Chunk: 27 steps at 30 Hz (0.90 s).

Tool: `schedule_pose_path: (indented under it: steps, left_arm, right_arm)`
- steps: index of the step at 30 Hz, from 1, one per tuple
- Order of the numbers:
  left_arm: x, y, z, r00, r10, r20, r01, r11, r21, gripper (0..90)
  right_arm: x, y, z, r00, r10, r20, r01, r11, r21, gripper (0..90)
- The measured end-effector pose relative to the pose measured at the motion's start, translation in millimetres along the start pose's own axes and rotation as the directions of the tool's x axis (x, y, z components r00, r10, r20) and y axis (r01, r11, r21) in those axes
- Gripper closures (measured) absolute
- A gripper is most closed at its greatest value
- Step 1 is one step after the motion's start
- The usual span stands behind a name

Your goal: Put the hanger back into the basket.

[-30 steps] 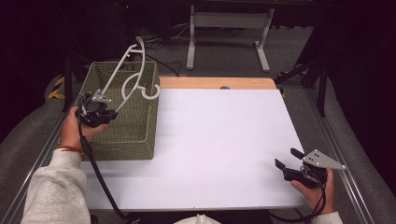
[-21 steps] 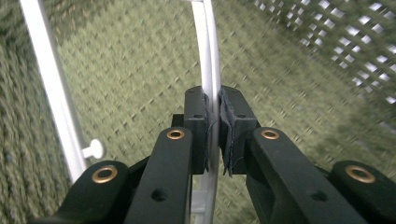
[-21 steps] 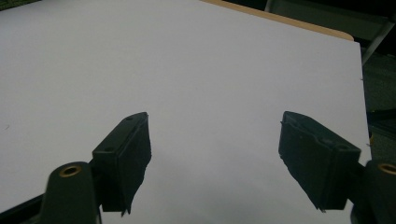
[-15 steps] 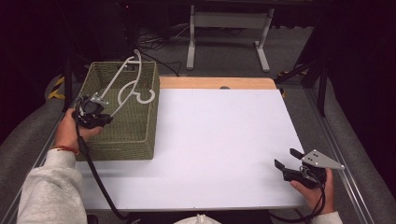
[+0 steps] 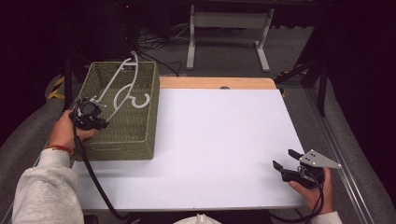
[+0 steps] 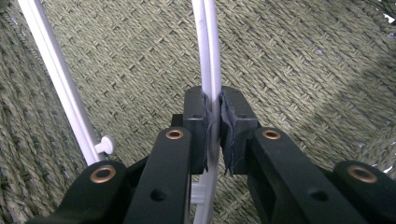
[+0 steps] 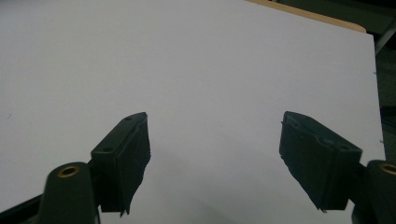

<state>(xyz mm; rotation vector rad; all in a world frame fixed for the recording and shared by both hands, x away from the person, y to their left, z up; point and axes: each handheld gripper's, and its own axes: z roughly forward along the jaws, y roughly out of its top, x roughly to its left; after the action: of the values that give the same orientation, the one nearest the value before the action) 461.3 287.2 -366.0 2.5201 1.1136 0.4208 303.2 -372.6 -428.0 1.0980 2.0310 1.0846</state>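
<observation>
Hanger tilted, hook end lower, over basket.

The left gripper is held in the left hand at the left of the high view, the grey-sleeved forearm being raised from the lower left corner. In the left gripper view its jaws are seen drawn together, with the pads pressed on a thin white rod. The right gripper is held low at the right edge by the right hand, jaws directed leftward. In the right gripper view those jaws are seen spread wide apart, with nothing gripped between them.
</observation>
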Motion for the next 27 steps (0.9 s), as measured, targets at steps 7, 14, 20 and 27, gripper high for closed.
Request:
schedule_pose_path:
  steps: [7,14,20,27]
  left_arm:
    - [3.0,0.7,1.1,0.9998,-0.012,0.018,0.012,0.9998,0.017,68.5]
    - [1.9,-3.2,-5.1,0.9997,-0.019,0.012,0.020,0.9979,-0.062,61.0]
    - [-1.1,-5.2,-10.9,0.9999,-0.013,0.003,0.013,0.9903,-0.138,59.5]
    - [-9.9,-0.8,-20.4,0.9999,-0.011,-0.002,0.010,0.9761,-0.217,50.1]
  right_arm:
    - [0.5,-0.5,2.0,1.0000,-0.005,-0.006,0.005,1.000,0.016,24.5]
    - [1.0,-0.4,2.9,0.9999,-0.010,-0.009,0.010,1.000,0.018,24.6]
    - [1.9,0.1,2.7,0.9999,-0.012,-0.010,0.013,1.000,0.017,24.7]
    - [3.6,0.8,3.4,0.9995,-0.016,-0.026,0.017,1.000,0.018,24.8]
